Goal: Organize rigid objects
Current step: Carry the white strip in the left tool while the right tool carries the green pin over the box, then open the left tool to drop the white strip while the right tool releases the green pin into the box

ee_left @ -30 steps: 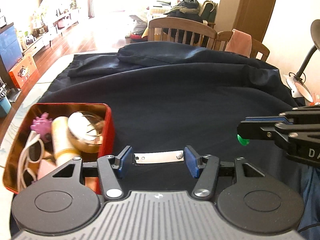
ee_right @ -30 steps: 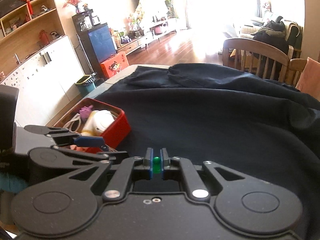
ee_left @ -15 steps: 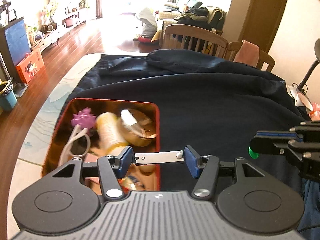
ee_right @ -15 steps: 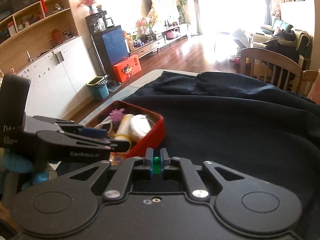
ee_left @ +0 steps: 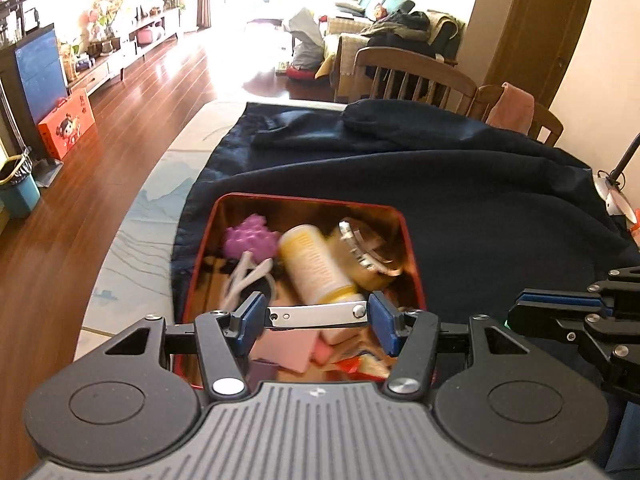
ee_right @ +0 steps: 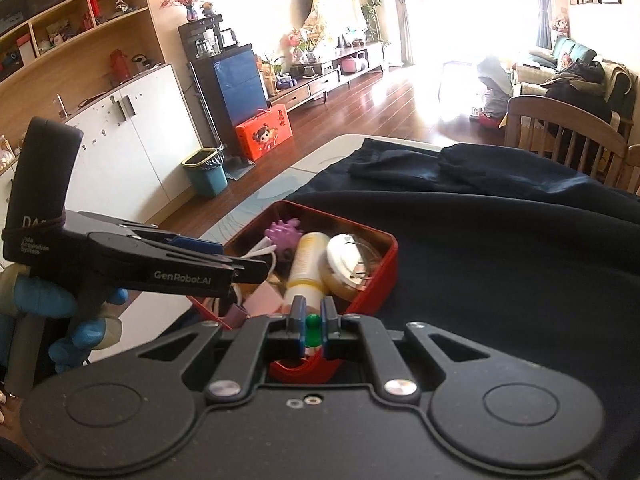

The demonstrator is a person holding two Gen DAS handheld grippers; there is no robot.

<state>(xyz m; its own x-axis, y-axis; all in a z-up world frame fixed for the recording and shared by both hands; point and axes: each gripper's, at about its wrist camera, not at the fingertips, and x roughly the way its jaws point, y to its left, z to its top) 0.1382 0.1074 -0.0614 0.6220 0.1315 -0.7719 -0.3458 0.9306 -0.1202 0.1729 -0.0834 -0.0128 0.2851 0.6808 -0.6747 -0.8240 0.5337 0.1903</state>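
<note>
A red tin box (ee_left: 412, 248) sits on the dark cloth, holding a purple spiky ball (ee_left: 250, 236), a yellow-and-white bottle (ee_left: 316, 266), a round metal-rimmed case (ee_left: 368, 248), white cord and pink pieces. My left gripper (ee_left: 316, 314) hovers over the box's near end, shut on a flat silver metal piece (ee_left: 296, 316) held crosswise between its blue pads. In the right wrist view my right gripper (ee_right: 311, 320) is shut on a small green peg (ee_right: 312, 326), just above the box's near corner (ee_right: 384, 248). The left gripper (ee_right: 240, 268) reaches in from the left, held by a blue-gloved hand (ee_right: 44, 300).
A dark navy cloth (ee_left: 460, 200) covers most of the table, bunched at the far side. The table's pale edge (ee_left: 132, 232) runs left of the box, with wood floor beyond. Wooden chairs (ee_left: 412, 72) stand behind, and a desk lamp (ee_left: 612, 188) at the right.
Both grippers have travelled left across the cloth with their loads. The red box, first at the left of the left wrist view, now lies under the left gripper.
</note>
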